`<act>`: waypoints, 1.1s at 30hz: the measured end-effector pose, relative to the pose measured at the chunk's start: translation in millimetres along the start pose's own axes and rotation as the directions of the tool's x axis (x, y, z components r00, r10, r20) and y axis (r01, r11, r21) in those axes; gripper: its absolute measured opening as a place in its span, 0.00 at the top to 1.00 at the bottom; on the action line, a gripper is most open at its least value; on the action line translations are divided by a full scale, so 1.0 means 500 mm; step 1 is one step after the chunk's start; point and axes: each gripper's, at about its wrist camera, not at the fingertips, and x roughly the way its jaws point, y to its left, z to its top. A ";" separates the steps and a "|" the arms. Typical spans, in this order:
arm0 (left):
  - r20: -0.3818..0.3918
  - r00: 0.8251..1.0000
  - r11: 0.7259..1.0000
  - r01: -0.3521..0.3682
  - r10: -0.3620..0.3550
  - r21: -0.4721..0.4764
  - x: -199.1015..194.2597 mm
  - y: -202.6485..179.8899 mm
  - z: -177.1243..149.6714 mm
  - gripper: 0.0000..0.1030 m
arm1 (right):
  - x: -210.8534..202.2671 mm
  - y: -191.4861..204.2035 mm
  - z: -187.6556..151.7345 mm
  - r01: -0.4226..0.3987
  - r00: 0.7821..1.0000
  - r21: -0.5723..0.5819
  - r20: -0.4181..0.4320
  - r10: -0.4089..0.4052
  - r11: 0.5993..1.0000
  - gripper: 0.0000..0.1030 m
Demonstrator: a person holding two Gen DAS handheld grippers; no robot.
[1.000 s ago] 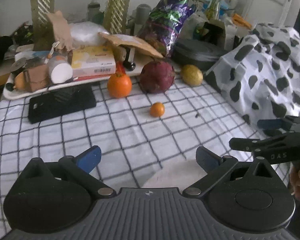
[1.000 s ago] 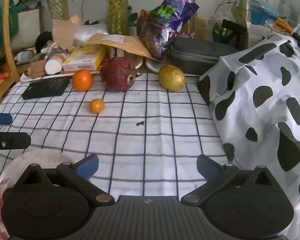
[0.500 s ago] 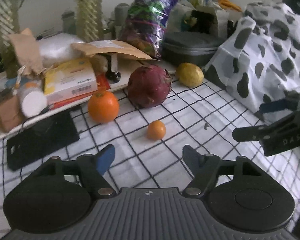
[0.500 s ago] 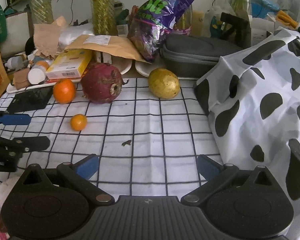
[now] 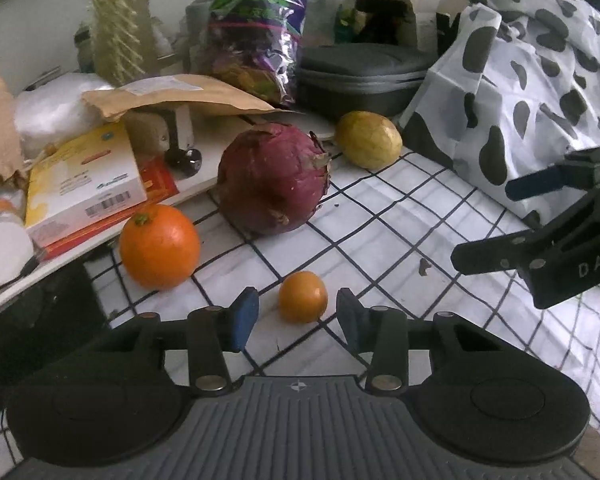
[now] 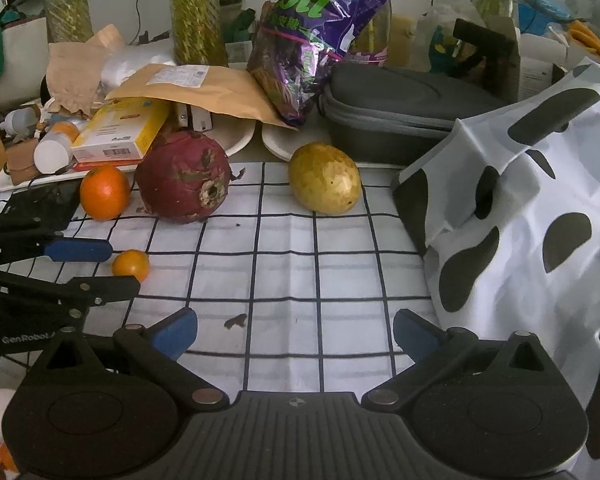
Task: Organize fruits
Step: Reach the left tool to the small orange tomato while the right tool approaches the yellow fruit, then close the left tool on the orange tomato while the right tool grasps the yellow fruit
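Observation:
A small orange fruit [image 5: 302,297] lies on the checked cloth, between the open fingers of my left gripper [image 5: 298,314]; it also shows in the right wrist view [image 6: 131,265]. Behind it are a large orange [image 5: 159,246], a dark red round fruit [image 5: 273,178] and a yellow fruit [image 5: 368,139]. In the right wrist view the orange [image 6: 104,191], red fruit [image 6: 183,176] and yellow fruit [image 6: 325,178] line the cloth's far side. My right gripper [image 6: 295,330] is open and empty over the cloth, well short of the yellow fruit.
A cow-print cloth [image 6: 532,200] covers a mound on the right. A tray with a yellow box [image 5: 80,178], a brown envelope [image 6: 196,92], a purple bag [image 6: 320,28] and a grey case [image 6: 400,108] crowd the back. A black flat object [image 6: 40,204] lies at the left.
My left gripper moved forward and down to the small orange fruit, which now sits between its narrowed fingers. My right gripper moved forward toward the fruits.

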 end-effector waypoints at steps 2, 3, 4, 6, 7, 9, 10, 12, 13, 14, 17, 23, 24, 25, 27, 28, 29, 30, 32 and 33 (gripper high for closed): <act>-0.008 1.000 1.000 0.001 -0.001 0.013 0.012 -0.002 0.001 0.69 | 0.006 -0.002 0.003 0.004 1.000 -0.001 -0.001 -0.004 1.000 0.00; -0.008 1.000 1.000 0.002 -0.001 0.021 0.018 -0.003 0.002 0.70 | 0.011 -0.003 0.005 0.007 1.000 0.001 -0.001 -0.007 1.000 0.00; 0.000 1.000 1.000 -0.002 0.002 0.031 0.020 -0.004 0.002 0.73 | 0.015 -0.005 0.007 0.009 1.000 0.005 -0.002 -0.009 1.000 0.00; 0.005 1.000 0.999 -0.006 0.006 0.049 0.021 -0.006 0.005 0.74 | 0.024 -0.010 0.011 0.007 1.000 0.019 -0.003 -0.007 1.000 0.00; 0.007 1.000 0.999 -0.006 0.005 0.053 0.021 -0.007 0.005 0.74 | 0.028 -0.011 0.013 0.005 1.000 0.028 -0.003 -0.005 1.000 0.00; 0.008 1.000 0.998 -0.009 0.009 0.057 0.017 -0.006 0.004 0.74 | 0.036 -0.013 0.016 -0.001 1.000 0.040 0.004 0.001 0.999 0.00; 0.010 1.000 0.998 -0.015 0.015 0.060 0.014 -0.005 0.004 0.74 | 0.041 -0.013 0.018 0.000 1.000 0.041 0.010 -0.001 0.999 0.00; 0.017 0.999 0.998 -0.030 0.029 0.047 0.005 0.003 0.006 0.74 | 0.049 -0.014 0.021 0.006 1.000 0.037 0.028 -0.007 0.999 0.00; 0.024 0.999 0.999 -0.036 0.035 0.035 -0.001 0.008 0.007 0.74 | 0.053 -0.014 0.024 0.010 0.999 0.033 0.039 -0.011 0.999 0.00; 0.031 0.999 0.999 -0.038 0.038 0.025 -0.007 0.014 0.009 0.74 | 0.056 -0.014 0.026 0.013 0.999 0.027 0.050 -0.015 1.000 0.00; 0.049 0.997 0.998 -0.058 0.057 0.005 -0.026 0.030 0.010 0.74 | 0.067 -0.014 0.034 0.029 0.995 0.007 0.094 -0.030 1.000 0.00; 0.048 0.996 0.997 -0.075 0.075 0.002 -0.047 0.056 0.002 0.74 | 0.094 -0.009 0.060 0.076 0.980 -0.023 0.184 -0.071 0.997 0.01; 0.047 0.996 0.997 -0.075 0.074 0.006 -0.050 0.059 -0.001 0.74 | 0.098 -0.006 0.064 0.087 0.977 -0.031 0.198 -0.079 0.996 0.04; 0.048 0.996 0.997 -0.075 0.075 0.007 -0.053 0.062 -0.004 0.74 | 0.102 -0.003 0.068 0.104 0.973 -0.042 0.212 -0.093 0.994 0.06; 0.046 0.996 0.997 -0.076 0.076 0.004 -0.058 0.070 -0.006 0.74 | 0.113 0.004 0.077 0.141 0.966 -0.068 0.226 -0.123 0.988 0.07; 0.046 0.996 0.997 -0.074 0.074 0.000 -0.060 0.074 -0.005 0.74 | 0.119 0.007 0.081 0.165 0.962 -0.080 0.231 -0.143 0.983 0.09; 0.048 0.996 0.997 -0.073 0.073 -0.003 -0.063 0.077 -0.005 0.74 | 0.124 0.010 0.083 0.186 0.958 -0.089 0.237 -0.161 0.978 0.10; 0.049 0.996 0.997 -0.072 0.072 -0.005 -0.065 0.080 -0.005 0.74 | 0.129 0.011 0.085 0.202 0.955 -0.097 0.241 -0.174 0.975 0.12; 0.052 0.996 0.998 -0.070 0.070 -0.004 -0.069 0.081 -0.003 0.74 | 0.139 0.012 0.091 0.221 0.951 -0.114 0.247 -0.188 0.969 0.15; 0.054 0.996 0.998 -0.068 0.068 -0.003 -0.070 0.080 -0.002 0.74 | 0.145 0.013 0.094 0.228 0.949 -0.123 0.249 -0.193 0.966 0.17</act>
